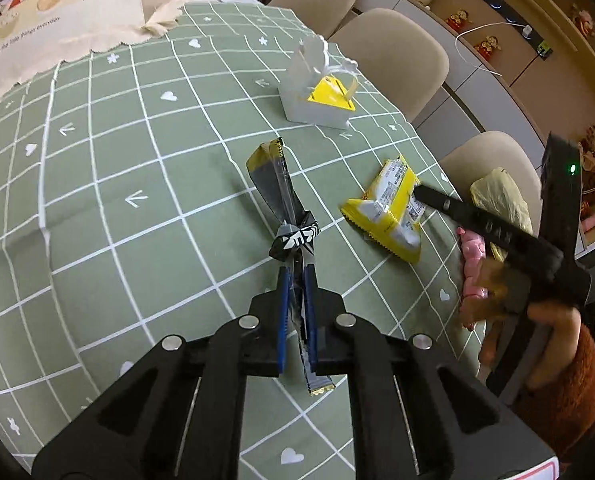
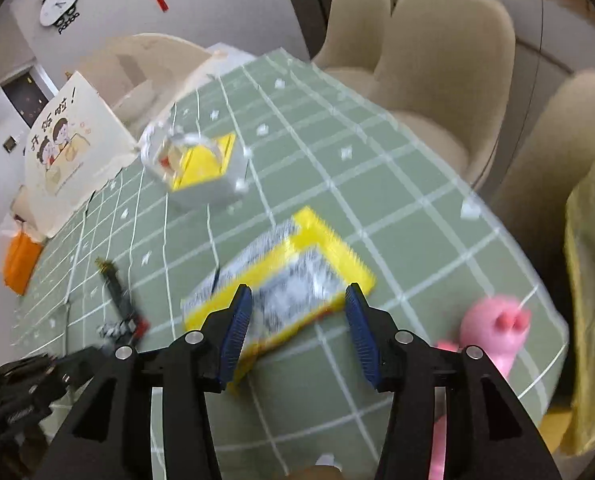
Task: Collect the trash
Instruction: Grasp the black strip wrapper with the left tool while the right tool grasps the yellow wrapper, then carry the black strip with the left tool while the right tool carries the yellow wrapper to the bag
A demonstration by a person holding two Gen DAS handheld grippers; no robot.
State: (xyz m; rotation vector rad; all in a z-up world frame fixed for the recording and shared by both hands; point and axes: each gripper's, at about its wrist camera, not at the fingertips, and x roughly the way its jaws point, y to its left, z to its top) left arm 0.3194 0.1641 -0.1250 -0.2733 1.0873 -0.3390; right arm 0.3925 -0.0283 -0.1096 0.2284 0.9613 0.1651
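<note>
My left gripper (image 1: 297, 276) is shut on a twisted black-and-silver wrapper (image 1: 275, 176) that sticks out ahead of the pads over the green checked tablecloth (image 1: 117, 160). The same wrapper (image 2: 117, 292) shows blurred at the lower left of the right wrist view. A yellow-and-white snack wrapper (image 1: 385, 208) lies to its right near the table edge. My right gripper (image 2: 297, 300) stands open over that yellow wrapper (image 2: 281, 280), which sits between the blue pads; I see no pad pressing on it. A hand in a rust-coloured sleeve (image 1: 561, 360) holds that gripper.
A small white box (image 1: 317, 92) with a yellow insert stands further back. A pink toy pig (image 2: 493, 328) sits at the table's right edge. Beige chairs (image 1: 397, 52) line that side, one with a yellow plastic bag (image 1: 497, 196). A cartoon paper bag (image 2: 69, 148) stands far left.
</note>
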